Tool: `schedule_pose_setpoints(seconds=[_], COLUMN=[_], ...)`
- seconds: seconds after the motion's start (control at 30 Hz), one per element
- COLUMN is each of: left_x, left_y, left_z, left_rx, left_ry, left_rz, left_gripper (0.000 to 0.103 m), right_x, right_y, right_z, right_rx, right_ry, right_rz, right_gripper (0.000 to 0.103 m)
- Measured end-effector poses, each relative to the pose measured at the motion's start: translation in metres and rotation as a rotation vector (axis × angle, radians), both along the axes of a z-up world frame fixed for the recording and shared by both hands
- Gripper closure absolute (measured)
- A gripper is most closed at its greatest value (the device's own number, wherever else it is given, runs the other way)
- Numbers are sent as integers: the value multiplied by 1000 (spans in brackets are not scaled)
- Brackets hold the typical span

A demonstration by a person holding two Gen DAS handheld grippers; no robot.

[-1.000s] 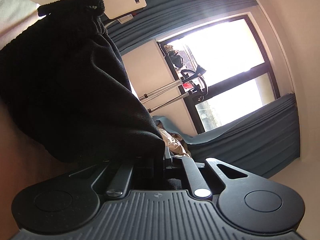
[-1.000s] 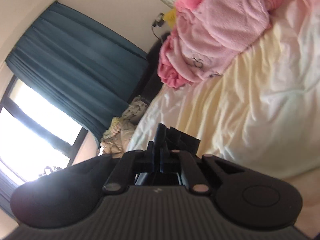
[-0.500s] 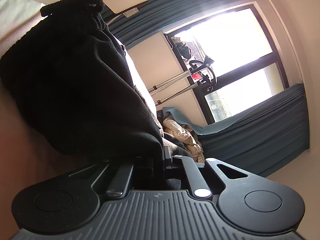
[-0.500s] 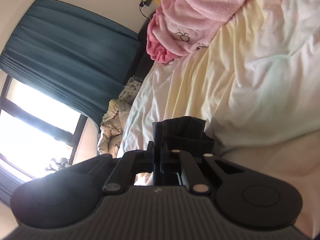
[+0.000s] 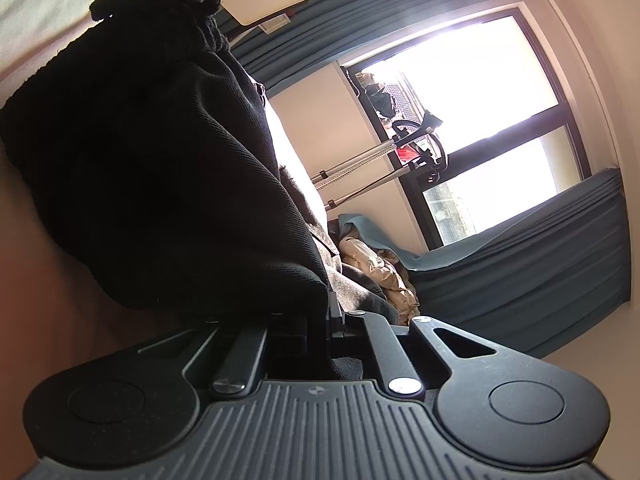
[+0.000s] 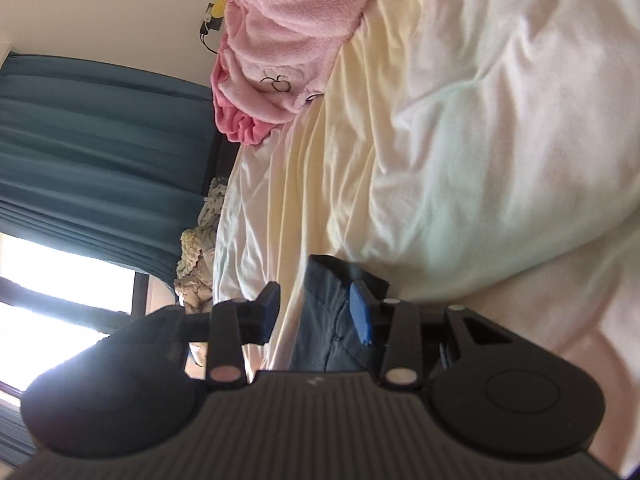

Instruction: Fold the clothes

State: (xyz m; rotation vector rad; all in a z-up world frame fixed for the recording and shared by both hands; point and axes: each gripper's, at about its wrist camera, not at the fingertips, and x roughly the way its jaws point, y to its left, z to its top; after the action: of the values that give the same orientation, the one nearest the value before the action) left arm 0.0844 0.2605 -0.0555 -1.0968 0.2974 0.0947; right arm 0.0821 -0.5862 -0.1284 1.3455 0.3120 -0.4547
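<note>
My left gripper (image 5: 326, 312) is shut on a black knit garment (image 5: 160, 168) that fills the left half of the left wrist view and hides the fingers. My right gripper (image 6: 316, 308) is open, its blue pads (image 6: 360, 312) apart. A dark grey piece of the garment (image 6: 332, 320) lies between the open fingers on the cream bedsheet (image 6: 440, 140), close to the right pad.
A pink fleece blanket (image 6: 288, 40) is heaped at the head of the bed. Teal curtains (image 5: 540, 260) and a bright window (image 5: 480, 92) stand behind. A beige bundle of clothes (image 5: 380, 264) lies by the window, and a metal rack (image 5: 380, 164) is there too.
My right gripper was shut one second ago and has now opened, leaving the dark cloth on the sheet. My left gripper stays shut on the black garment.
</note>
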Motion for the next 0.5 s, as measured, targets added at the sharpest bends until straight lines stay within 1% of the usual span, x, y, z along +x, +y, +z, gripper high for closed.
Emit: schedule_pose_setpoints(seconds=[0.07, 0.1, 0.13, 0.23, 0.4, 0.5], left_x=[1, 1, 1, 2, 3, 3], left_y=[0, 0, 0, 0, 2, 3], left_z=[1, 1, 2, 2, 1, -1], left_rx=[2, 2, 2, 4, -1, -13], left_ry=[2, 3, 4, 7, 17, 21], left_rz=[1, 1, 1, 1, 1, 2], left_gripper=[94, 94, 94, 94, 94, 94], right_x=[-4, -6, -8, -10, -5, -4], right_y=[1, 3, 7, 18, 30, 28], right_z=[3, 6, 9, 10, 2, -9], right_rx=[-22, -41, -64, -75, -48, -10], right_ry=[38, 63, 96, 145, 182, 156], right_rz=[-10, -15, -17, 17, 57, 47], right_gripper=[54, 52, 48, 46, 41, 41])
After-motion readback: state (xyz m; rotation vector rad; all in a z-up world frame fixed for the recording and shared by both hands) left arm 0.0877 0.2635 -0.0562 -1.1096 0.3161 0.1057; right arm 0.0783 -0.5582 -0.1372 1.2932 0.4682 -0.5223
